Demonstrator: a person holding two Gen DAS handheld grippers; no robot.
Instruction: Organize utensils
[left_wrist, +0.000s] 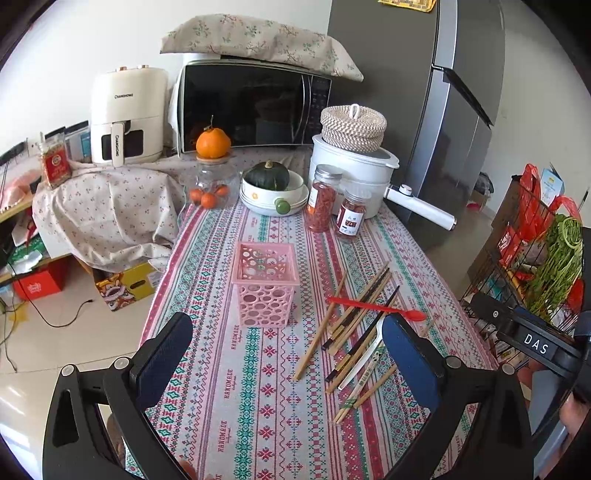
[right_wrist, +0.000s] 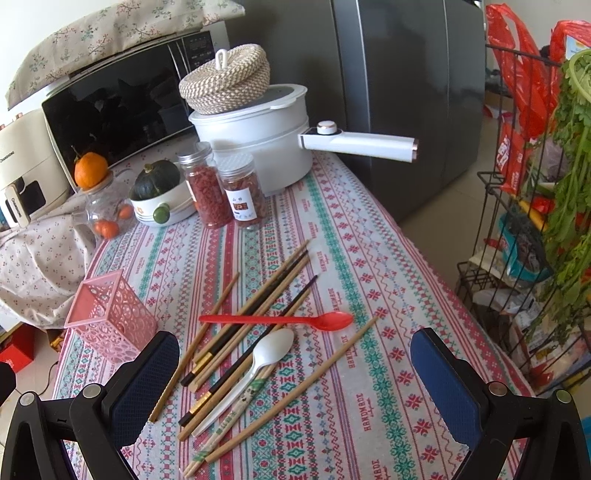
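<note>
A pink perforated basket (left_wrist: 264, 283) (right_wrist: 110, 318) stands upright on the patterned tablecloth. To its right lies a loose pile of several wooden and black chopsticks (left_wrist: 354, 325) (right_wrist: 251, 332), with a red plastic spoon (left_wrist: 376, 307) (right_wrist: 280, 319) laid across them and a white plastic spoon (left_wrist: 364, 360) (right_wrist: 255, 367) among them. My left gripper (left_wrist: 288, 339) hovers open above the table, short of the basket and the pile. My right gripper (right_wrist: 295, 354) is open too, hovering just before the pile, with nothing between its fingers. Its black body (left_wrist: 532, 343) shows at the right of the left wrist view.
At the table's far end stand two jars of red dried goods (right_wrist: 225, 188), a bowl holding a green squash (left_wrist: 271, 188), a glass jar with oranges (left_wrist: 212, 181), a white pot (right_wrist: 266, 140), a microwave (left_wrist: 251, 107). A wire rack (right_wrist: 517, 240) with bags and greens stands to the right.
</note>
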